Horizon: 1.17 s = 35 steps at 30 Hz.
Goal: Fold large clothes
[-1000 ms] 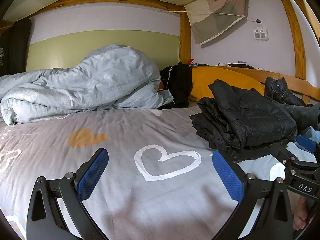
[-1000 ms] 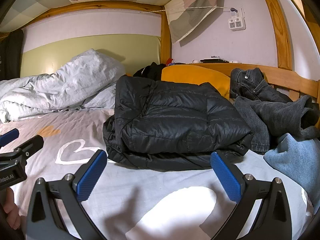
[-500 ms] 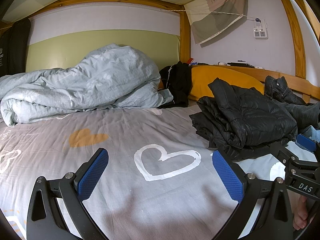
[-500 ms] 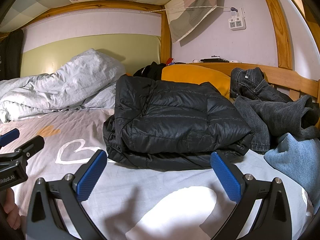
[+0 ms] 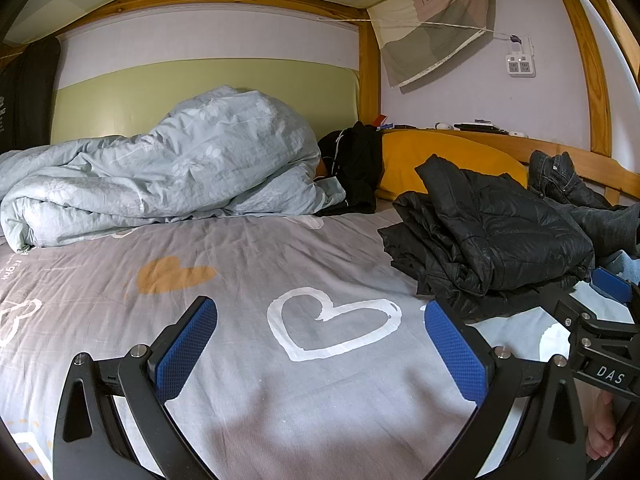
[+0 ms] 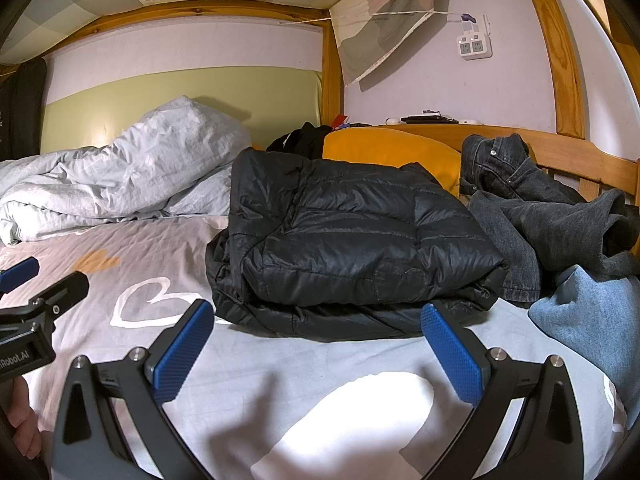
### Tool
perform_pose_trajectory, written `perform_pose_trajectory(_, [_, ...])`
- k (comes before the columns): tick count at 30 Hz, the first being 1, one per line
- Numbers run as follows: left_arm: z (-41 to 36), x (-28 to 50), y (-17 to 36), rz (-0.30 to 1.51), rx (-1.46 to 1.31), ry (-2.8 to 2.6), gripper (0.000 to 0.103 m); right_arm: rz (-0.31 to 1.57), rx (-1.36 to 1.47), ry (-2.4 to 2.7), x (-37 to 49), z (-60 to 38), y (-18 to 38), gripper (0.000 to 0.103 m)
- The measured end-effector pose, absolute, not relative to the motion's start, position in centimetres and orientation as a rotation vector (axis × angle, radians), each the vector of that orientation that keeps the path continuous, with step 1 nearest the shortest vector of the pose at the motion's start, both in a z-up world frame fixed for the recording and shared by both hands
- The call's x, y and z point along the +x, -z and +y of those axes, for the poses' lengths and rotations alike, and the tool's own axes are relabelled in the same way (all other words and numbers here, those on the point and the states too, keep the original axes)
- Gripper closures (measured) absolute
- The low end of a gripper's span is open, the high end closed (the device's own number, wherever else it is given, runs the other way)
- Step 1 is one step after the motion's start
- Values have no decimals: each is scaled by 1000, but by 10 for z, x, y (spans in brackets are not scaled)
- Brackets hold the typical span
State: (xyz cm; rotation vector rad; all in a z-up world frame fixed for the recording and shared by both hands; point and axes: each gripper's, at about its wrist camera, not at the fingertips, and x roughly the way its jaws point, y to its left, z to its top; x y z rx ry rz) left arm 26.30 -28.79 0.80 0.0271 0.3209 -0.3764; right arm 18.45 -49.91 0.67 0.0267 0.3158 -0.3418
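Left gripper [image 5: 320, 344]: fingers spread wide, nothing between the blue pads [image 5: 186, 350], hanging low over the bed sheet [image 5: 248, 248]. A white outlined heart [image 5: 332, 322] printed on the sheet sits right between the pads; an orange heart [image 5: 172, 274] is further out to the left.

Right gripper [image 6: 316, 346]: also wide open and holding nothing, low over the sheet, aimed at the near edge of the black puffer jacket [image 6: 352, 240]. Its right pad [image 6: 452, 354] is close to the jacket's front fold; can't tell if it touches.

Jacket lies folded into a thick bundle on the sheet, right of bed centre. From the left camera it sits off to the right, with the right gripper's finger [image 5: 576, 308] reaching in just in front of it.

Outward from there:
- dark jeans [image 6: 516, 180] piled just right of the jacket, against the wooden bed rail [image 6: 560, 148]
- blue garment [image 6: 592, 312] at the near right, beside the jeans
- yellow pillow [image 6: 392, 152] behind the jacket
- crumpled light grey-blue duvet [image 5: 160, 176] heaped at the far left
- small black garment [image 5: 360, 168] between duvet and pillow
- power strip [image 6: 474, 46] on the wall, upper right
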Motion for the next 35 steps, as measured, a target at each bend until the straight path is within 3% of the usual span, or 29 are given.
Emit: perform_pose_trajectory(35, [-289, 265, -6, 336, 32, 379, 0, 322, 27, 341, 185, -500, -6, 0])
